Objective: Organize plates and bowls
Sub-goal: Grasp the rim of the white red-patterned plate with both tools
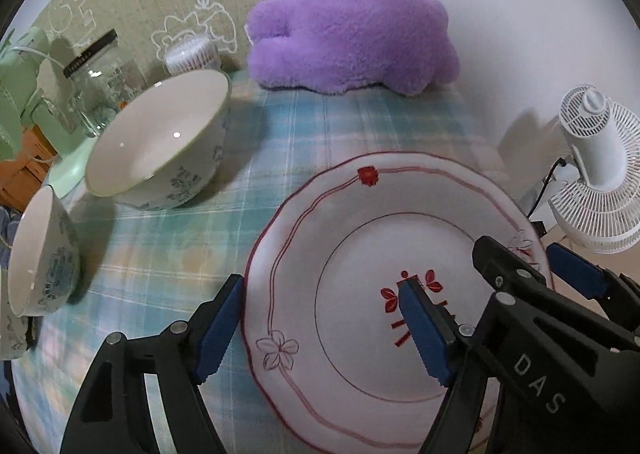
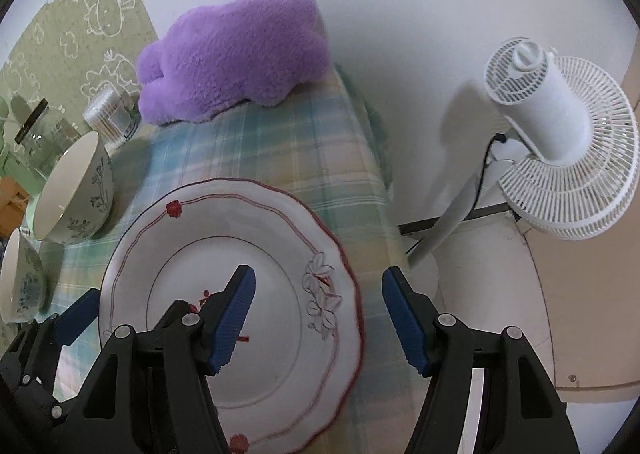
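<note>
A white plate with red line trim and flowers (image 1: 360,238) lies on the plaid tablecloth; it also shows in the right wrist view (image 2: 224,222). My left gripper (image 1: 320,330) is open, its jaws straddling the plate's left rim. My right gripper (image 2: 320,318) is open, straddling the plate's right rim; it shows in the left wrist view as well (image 1: 516,274). A large white bowl with blue floral print (image 1: 160,142) stands left of the plate, also seen from the right wrist (image 2: 72,190). A smaller matching bowl (image 1: 40,254) is nearer left.
A purple plush toy (image 1: 352,38) lies at the table's back against the wall. A white fan (image 2: 560,142) stands off the table's right edge. A glass jar (image 1: 96,90) and a clear tub (image 1: 192,54) stand at back left. The table edge runs close to the plate's right side.
</note>
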`<state>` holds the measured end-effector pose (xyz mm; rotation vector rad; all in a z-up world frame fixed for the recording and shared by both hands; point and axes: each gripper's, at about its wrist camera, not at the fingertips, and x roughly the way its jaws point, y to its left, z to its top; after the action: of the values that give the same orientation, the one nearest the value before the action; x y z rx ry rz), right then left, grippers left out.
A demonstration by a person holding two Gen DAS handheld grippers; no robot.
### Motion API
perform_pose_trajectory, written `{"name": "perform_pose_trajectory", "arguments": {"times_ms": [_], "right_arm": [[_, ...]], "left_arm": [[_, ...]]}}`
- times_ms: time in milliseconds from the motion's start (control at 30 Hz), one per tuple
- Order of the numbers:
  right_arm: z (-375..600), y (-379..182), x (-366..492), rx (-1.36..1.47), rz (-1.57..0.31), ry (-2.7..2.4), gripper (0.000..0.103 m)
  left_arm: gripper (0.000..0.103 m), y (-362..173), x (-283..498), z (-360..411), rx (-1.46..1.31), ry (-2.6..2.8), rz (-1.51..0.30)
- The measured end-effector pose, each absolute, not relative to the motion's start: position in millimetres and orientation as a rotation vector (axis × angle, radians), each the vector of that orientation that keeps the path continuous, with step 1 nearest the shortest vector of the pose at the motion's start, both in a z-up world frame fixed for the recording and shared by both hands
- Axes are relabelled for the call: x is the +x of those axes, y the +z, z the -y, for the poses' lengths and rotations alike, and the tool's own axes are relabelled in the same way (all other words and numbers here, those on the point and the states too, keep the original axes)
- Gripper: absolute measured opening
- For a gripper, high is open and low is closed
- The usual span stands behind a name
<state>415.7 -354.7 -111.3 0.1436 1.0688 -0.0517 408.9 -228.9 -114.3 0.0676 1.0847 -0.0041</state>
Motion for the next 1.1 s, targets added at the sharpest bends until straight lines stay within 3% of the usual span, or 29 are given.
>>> {"name": "perform_pose_trajectory", "arguments": {"times_ms": [133, 900, 1100], "right_arm": [[348.3, -119.6, 422.6, 0.142, -1.098, -0.025, 0.062], [315.1, -114.8, 362.4, 0.15, -1.179, 0.075, 0.06], [311.2, -117.8, 354.8, 0.096, -1.181, 0.102, 0.053]], "left_arm": [[0.076, -121.8, 411.7, 226.2, 0.057, -0.012, -1.099], [0.074, -118.5, 344.8, 186.7, 0.022, 0.032, -1.176], [0.069, -120.1, 335.9, 180.0, 0.022, 0.019, -1.152]]}}
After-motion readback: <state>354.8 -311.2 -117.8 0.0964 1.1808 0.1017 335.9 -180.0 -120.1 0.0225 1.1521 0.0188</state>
